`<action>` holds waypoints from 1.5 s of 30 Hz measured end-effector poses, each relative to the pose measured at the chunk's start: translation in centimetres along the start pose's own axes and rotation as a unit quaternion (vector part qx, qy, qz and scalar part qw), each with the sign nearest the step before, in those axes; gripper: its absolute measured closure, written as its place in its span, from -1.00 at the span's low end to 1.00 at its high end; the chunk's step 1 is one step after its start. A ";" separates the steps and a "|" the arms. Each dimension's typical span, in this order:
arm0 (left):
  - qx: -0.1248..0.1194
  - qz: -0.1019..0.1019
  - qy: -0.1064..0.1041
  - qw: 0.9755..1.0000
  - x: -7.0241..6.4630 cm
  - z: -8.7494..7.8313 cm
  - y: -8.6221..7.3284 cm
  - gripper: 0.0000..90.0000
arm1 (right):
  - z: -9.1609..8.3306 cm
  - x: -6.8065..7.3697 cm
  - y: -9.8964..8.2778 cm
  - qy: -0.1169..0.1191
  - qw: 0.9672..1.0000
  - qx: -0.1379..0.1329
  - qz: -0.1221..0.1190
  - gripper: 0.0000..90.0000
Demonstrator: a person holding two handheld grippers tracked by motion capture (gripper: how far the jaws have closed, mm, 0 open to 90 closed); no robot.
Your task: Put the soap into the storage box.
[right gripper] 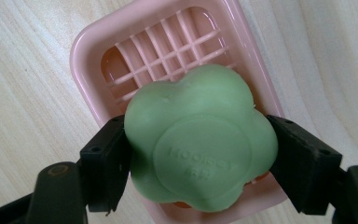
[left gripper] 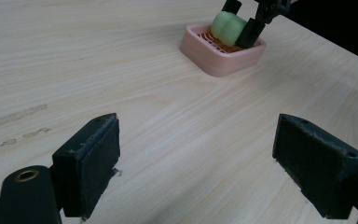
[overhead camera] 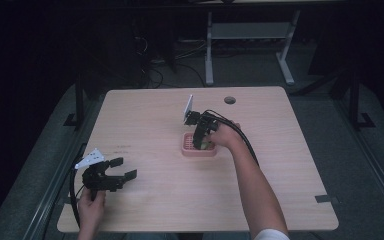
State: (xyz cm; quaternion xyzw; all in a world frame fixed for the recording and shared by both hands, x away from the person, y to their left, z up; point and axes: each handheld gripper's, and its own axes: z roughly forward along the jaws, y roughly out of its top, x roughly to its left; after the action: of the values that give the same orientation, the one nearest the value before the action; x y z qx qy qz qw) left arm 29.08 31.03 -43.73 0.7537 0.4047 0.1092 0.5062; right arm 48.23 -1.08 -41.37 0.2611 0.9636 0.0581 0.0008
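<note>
While it sits over the tray: the green soap is clamped between the right tongs.
Soap place: centre of the high view, above the pink soap tray.
Left tongs: spread wide, empty, lower left over bare bench.

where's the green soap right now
The green soap is clamped between the right tongs, over the pink soap dish near the table's middle.
</note>
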 end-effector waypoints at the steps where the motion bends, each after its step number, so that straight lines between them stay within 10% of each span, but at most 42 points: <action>1: 0.000 0.000 0.000 1.000 0.0 0.0 0.0 -0.68 | 0.0 0.0 0.0 -0.001 1.000 -0.002 0.000 -0.43; 45: 0.009 0.011 0.001 1.000 -0.1 0.2 0.0 -0.68 | -3.4 -0.3 -3.2 0.012 0.997 -0.064 0.029 -0.53</action>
State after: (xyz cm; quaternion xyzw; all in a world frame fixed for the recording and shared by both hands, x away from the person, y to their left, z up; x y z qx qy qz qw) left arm 29.13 30.79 -43.78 0.7624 0.3981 0.1122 0.4977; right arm 46.82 -4.38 -38.33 0.2881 0.9497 0.1226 0.0042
